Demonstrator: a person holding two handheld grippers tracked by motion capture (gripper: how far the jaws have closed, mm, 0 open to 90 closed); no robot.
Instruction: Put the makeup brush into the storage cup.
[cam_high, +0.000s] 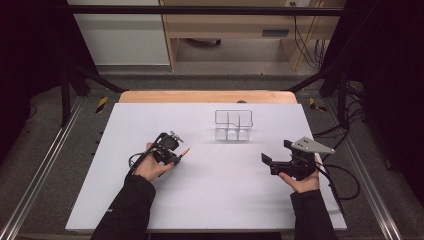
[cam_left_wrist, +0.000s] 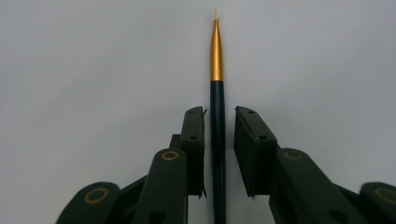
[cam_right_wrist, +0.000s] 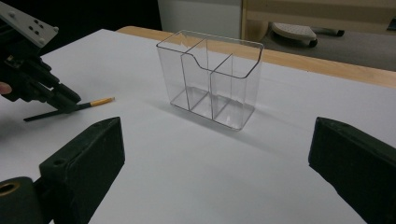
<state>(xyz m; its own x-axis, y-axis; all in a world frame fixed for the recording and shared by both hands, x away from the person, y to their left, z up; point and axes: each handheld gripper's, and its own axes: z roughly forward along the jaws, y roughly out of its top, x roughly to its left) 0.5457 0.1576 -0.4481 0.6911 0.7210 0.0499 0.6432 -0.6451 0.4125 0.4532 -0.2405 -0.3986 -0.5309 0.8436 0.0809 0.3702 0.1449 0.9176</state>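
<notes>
Black jaws of the left gripper (cam_left_wrist: 219, 140) stand narrow around a brush (cam_left_wrist: 217, 140), its dark shaft running up between the pads with small gaps either side, gold ferrule and pale tip lying beyond on the white table (cam_left_wrist: 93, 70). Mid-frame in the high view, the clear organizer (cam_high: 233, 125) stands upright, its compartments empty, up and right of the brush. At lower right, the right gripper (cam_high: 268, 161) gapes wide, holding nothing.

Paintbrush (cam_left_wrist: 217, 140): slim dark handle, gold ferrule, fine pale tip. It lies flat on the white surface (cam_high: 210, 195), left of centre, tip pointing toward the clear organiser. It sits between the left gripper's fingers (cam_left_wrist: 194, 140), narrow gaps visible either side.
</notes>
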